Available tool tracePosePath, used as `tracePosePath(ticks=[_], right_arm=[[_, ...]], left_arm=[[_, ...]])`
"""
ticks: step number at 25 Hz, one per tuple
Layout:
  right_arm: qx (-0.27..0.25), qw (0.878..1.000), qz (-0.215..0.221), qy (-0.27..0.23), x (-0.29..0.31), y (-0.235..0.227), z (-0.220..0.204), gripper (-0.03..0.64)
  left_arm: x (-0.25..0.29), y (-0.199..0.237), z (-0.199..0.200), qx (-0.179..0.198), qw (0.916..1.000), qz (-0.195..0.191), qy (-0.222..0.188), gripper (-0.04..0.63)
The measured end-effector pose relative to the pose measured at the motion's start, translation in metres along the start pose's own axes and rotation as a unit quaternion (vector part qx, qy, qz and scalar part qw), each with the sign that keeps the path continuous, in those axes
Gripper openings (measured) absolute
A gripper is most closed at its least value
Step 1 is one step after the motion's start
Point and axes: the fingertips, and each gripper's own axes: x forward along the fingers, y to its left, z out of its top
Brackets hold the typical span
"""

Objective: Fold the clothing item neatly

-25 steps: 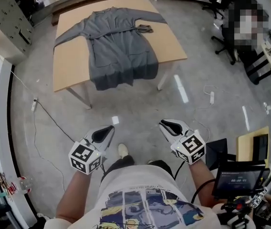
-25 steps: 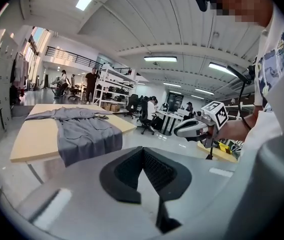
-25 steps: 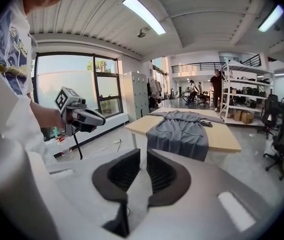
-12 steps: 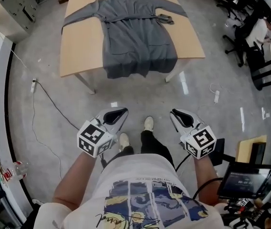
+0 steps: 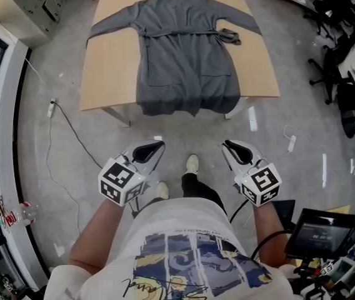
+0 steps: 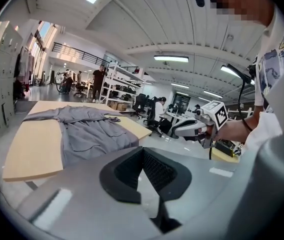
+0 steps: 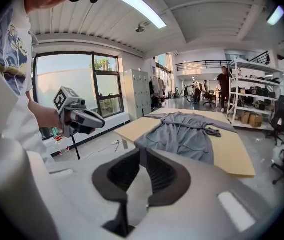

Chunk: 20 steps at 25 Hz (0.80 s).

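Note:
A grey long-sleeved robe (image 5: 184, 49) lies flat on the wooden table (image 5: 112, 67), sleeves spread and hem hanging over the near edge. Its tie belt crosses the waist and ends in a bunch (image 5: 230, 36) on the right. My left gripper (image 5: 159, 145) and right gripper (image 5: 227, 145) hang in the air over the floor, well short of the table, both shut and empty. In the left gripper view its gripper (image 6: 142, 151) points at the robe (image 6: 89, 131). The right gripper (image 7: 143, 151) also faces the robe (image 7: 182, 131) in its own view.
A cable (image 5: 71, 136) and power strip (image 5: 51, 108) lie on the concrete floor left of the table. Office chairs (image 5: 346, 92) stand at the right. A screen (image 5: 318, 233) sits at the lower right, and a grey cabinet (image 5: 21, 5) stands at the upper left.
The person has stepped towards the table, so the table and robe sit closer and more centred in the head view. Both grippers moved forward with the person, still shut.

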Motion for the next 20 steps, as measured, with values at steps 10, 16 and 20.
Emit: tracePosePath(ticks=[10,16,20], right_arm=[[-0.019,0.998,0.054,-0.004,0.039,-0.089,0.024,0.029],[-0.014,0.998,0.058,-0.008,0.061,-0.123,0.032,0.029],[0.001,0.999,0.049,-0.003,0.079,-0.137,0.036,0.031]], left_arm=[[0.076,0.029,0.054,0.001,0.9991,0.043,-0.003,0.006],[0.093,0.051,0.072,-0.002,0.9977,0.068,-0.004,0.008],[0.094,0.073,0.078,-0.005,0.9973,0.073,-0.003,0.008]])
